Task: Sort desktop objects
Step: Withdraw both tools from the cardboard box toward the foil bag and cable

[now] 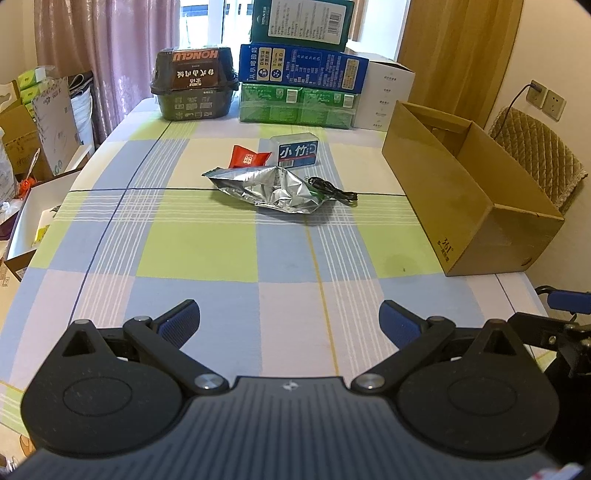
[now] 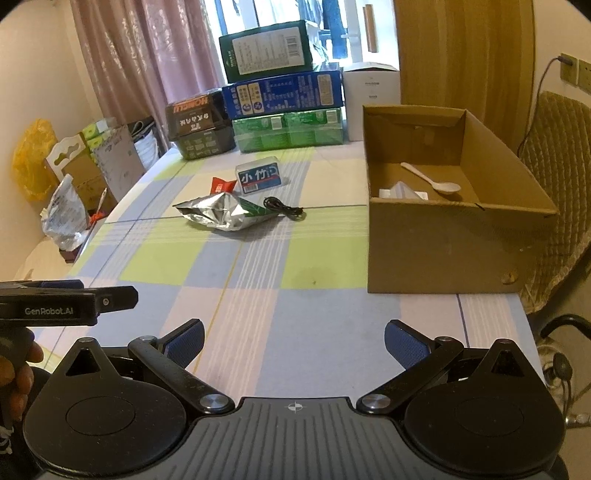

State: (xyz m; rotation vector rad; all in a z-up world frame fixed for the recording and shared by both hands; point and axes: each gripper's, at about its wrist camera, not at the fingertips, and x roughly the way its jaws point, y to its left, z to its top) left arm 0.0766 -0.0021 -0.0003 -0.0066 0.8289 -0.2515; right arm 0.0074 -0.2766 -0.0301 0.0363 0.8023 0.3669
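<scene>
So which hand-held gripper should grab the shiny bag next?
Probably the left hand-held gripper: it's open, empty, and the shiny bag lies almost straight ahead. The right hand-held gripper sits nearer the cardboard box.

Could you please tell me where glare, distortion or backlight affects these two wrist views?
Left wrist view: the fisheye bends the table edges outward, and the crumpled foil bag throws bright glints. Right wrist view: the window behind the stacked boxes is blown out, darkening their faces, while the white spoon in the cardboard box stays legible.
</scene>
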